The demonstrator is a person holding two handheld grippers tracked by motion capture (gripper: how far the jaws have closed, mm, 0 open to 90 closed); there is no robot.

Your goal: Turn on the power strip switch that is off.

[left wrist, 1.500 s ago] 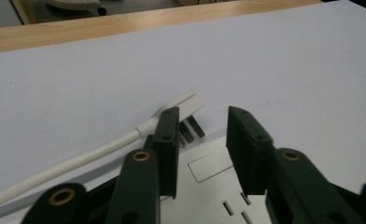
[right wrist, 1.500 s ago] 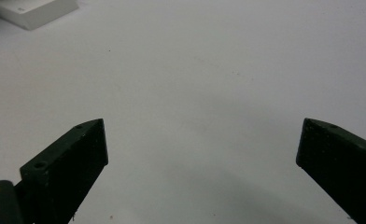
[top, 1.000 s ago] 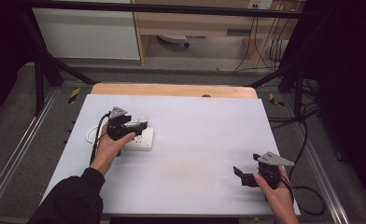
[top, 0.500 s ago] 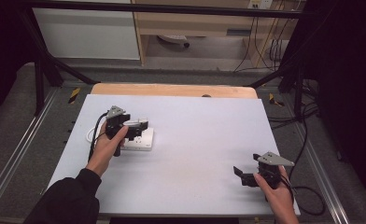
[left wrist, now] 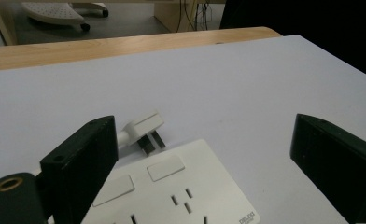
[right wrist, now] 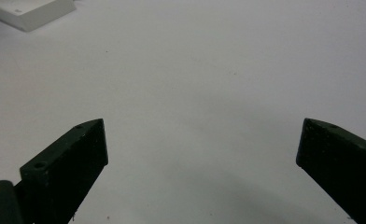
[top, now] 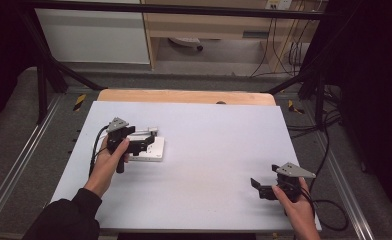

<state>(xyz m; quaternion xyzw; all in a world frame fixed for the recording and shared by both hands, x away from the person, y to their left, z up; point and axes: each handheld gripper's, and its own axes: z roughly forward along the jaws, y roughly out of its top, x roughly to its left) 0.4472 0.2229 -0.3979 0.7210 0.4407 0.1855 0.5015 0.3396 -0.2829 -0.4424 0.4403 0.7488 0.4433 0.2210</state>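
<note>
- Just beyond the far edge of the socket plate (left wrist: 186,191): white plug (left wrist: 144,125), lying on its side on the table (top: 219,150), prongs turned toward the plate, not inserted. Contact between prongs and plate edge: cannot tell.
- Above the socket plate, on its near-left side: left gripper (top: 145,142), jaws wide apart and just opened further, nothing clamped; plate face and plug visible through the gap in the left gripper view.
- Well to the right of the socket plate, nearer the person: right gripper (top: 256,186), jaws apart, empty, low over bare table.
- Step in hand, as judged: approach to the plug for a pick-up and insertion into the plate.
- Risk 1: plug pushed away instead of gripped. Cause: one jaw meeting the plug body first, on a smooth table surface.
- Risk 2: plate caught together with the plug. Cause: closeness of prongs to the plate edge, leaving little room for the near jaw.
- Risk 3: skewed grip, prongs off line with the slots. Cause: closing on the angled body or on the cable stub rather than on the flat sides.
- Risk 4: plate sliding under insertion force. Cause: no visible fixing and no support from the right gripper, well clear of the plate.
</note>
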